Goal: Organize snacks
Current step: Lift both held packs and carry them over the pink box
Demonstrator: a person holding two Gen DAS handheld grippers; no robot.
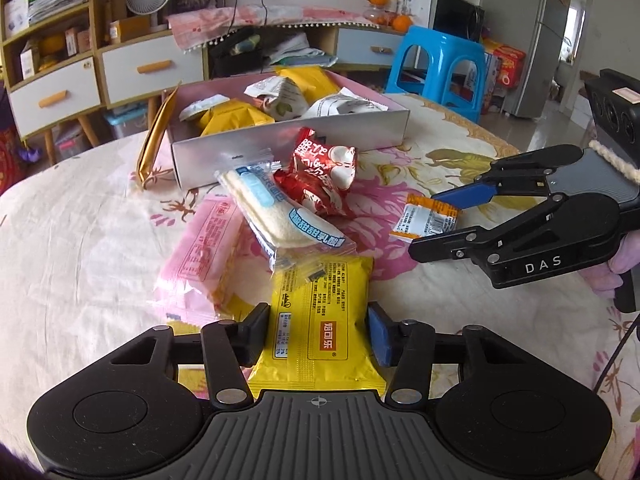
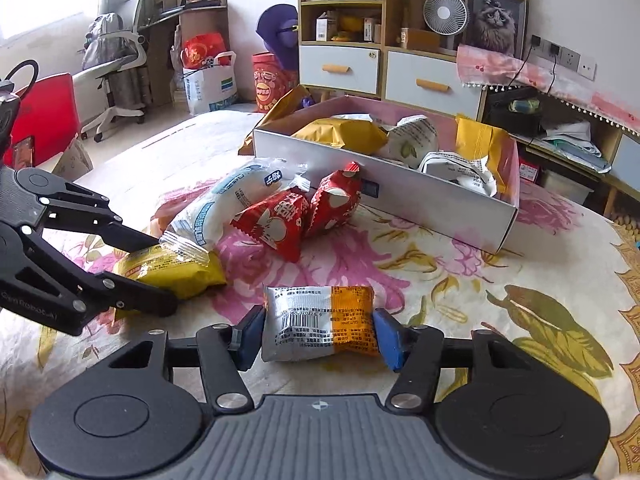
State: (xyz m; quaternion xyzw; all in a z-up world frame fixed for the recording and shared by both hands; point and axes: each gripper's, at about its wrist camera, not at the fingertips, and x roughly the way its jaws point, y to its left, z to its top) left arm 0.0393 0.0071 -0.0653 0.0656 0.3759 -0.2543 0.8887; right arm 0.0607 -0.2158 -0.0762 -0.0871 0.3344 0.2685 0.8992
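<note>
My left gripper (image 1: pixel 318 332) is shut on a yellow snack packet (image 1: pixel 320 320) lying on the flowered tablecloth; its pads press on both sides. In the right wrist view the same gripper (image 2: pixel 164 276) straddles that yellow packet (image 2: pixel 172 268). My right gripper (image 2: pixel 318 336) is shut on a silver-and-orange packet (image 2: pixel 320 320), also seen from the left wrist as gripper (image 1: pixel 426 222) and packet (image 1: pixel 424 216). Ahead lie two red packets (image 1: pixel 324 176), a white-and-blue packet (image 1: pixel 276 208) and a pink packet (image 1: pixel 200 256). Behind them stands an open white box (image 1: pixel 288 144) holding several yellow and white packets.
A gold packet (image 1: pixel 154 140) leans against the box's left side. Beyond the table stand a blue plastic stool (image 1: pixel 440 64), a drawer cabinet (image 1: pixel 148 68) and a red chair (image 2: pixel 44 112). The box wall (image 2: pixel 400 200) is close behind the red packets (image 2: pixel 304 212).
</note>
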